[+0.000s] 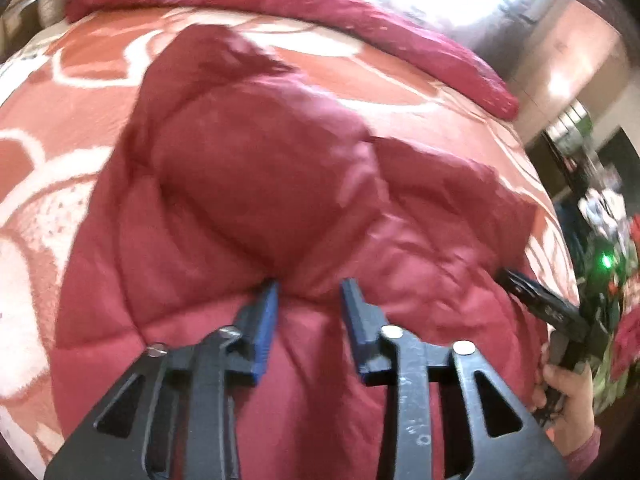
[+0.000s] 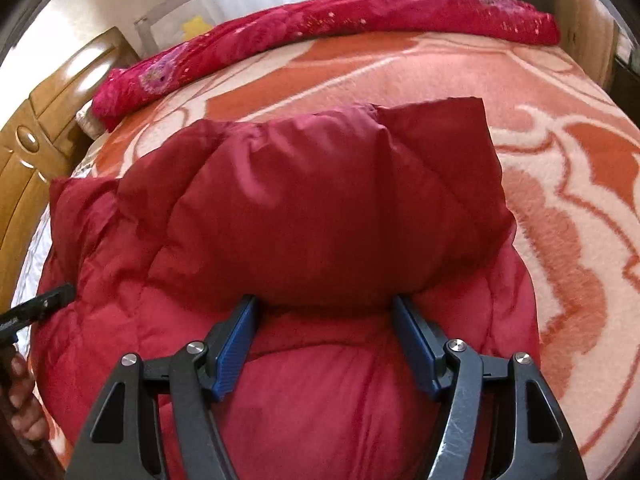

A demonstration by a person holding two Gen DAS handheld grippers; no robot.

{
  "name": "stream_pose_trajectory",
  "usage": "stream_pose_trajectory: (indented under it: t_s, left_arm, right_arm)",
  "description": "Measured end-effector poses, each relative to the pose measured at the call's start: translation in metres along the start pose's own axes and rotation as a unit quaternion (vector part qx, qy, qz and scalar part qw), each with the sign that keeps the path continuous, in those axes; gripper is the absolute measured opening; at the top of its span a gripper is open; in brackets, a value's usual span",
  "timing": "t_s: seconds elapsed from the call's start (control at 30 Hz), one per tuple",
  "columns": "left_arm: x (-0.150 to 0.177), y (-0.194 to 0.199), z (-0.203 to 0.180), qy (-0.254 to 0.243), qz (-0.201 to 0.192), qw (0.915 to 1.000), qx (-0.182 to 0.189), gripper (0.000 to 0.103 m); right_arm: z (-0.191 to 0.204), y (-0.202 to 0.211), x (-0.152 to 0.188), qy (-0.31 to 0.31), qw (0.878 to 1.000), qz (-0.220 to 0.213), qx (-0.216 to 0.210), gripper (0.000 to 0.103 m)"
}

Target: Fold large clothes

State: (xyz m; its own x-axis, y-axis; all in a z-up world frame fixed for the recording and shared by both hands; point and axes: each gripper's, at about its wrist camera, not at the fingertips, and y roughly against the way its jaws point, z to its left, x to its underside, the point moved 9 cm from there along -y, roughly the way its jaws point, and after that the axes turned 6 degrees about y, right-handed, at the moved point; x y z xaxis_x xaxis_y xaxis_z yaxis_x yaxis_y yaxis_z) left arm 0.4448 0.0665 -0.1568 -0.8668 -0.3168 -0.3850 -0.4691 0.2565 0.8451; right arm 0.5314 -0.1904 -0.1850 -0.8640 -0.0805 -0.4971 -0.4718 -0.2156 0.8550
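Your red quilted jacket [image 2: 304, 216] lies puffed across the near part of the bed, on the orange-and-cream blanket [image 2: 560, 184], with an upper layer already doubled over the lower one. Your left gripper [image 1: 308, 284] points steeply down at the crease where that upper layer meets the lower; its jaws stand narrow, with a ridge of fabric rising between the blue pads [image 1: 266, 320], though the blur leaves it unclear whether they actually pinch it. Your right gripper [image 2: 324, 300] sits at the same fold line further along, jaws wide, straddling the bulge of padding without pressing on it. You appear to place both tools along one edge so the thick layer can be taken at two points and carried over evenly; a single hold would likely let the filling sag and twist. A rolled crimson blanket [image 2: 320, 28] lies along the far side of the bed, well apart from the work.
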Motion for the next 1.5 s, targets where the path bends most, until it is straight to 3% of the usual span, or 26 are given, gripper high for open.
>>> stream_pose_trajectory:
  t_s: [0.2, 0.47, 0.6, 0.9, 1.23, 1.4, 1.5]
  left_arm:
    - [-0.020, -0.038, 0.016, 0.036, 0.032, 0.9988, -0.008, 0.019]
    - [-0.025, -0.052, 0.017, 0.014, 0.024, 0.9992, -0.030, 0.019]
    - [-0.019, -0.038, 0.019, 0.020, 0.025, 0.9994, -0.014, 0.019]
    - [0.000, 0.021, 0.022, 0.012, -0.015, 0.9997, 0.018, 0.021]
    - [0.019, 0.055, 0.044, 0.016, -0.047, 0.9984, 0.026, 0.036]
    - [0.025, 0.057, 0.049, 0.016, -0.045, 0.9981, 0.038, 0.038]
    - [0.025, 0.062, 0.048, 0.010, -0.050, 0.9979, 0.040, 0.045]
  right_arm:
    - [-0.013, -0.010, 0.000, -0.043, 0.999, 0.007, -0.026, 0.069]
    - [-0.019, -0.014, 0.002, -0.057, 0.998, 0.001, -0.014, 0.069]
    - [-0.018, -0.011, 0.004, -0.055, 0.998, -0.003, -0.018, 0.070]
    - [-0.015, -0.010, -0.003, -0.053, 0.998, -0.007, -0.027, 0.071]
    - [-0.012, 0.048, 0.015, -0.074, 0.993, -0.061, -0.070, 0.071]
    - [-0.010, 0.063, 0.029, -0.062, 0.994, -0.059, -0.073, 0.071]
    - [-0.011, 0.071, 0.037, -0.054, 0.995, -0.051, -0.068, 0.072]
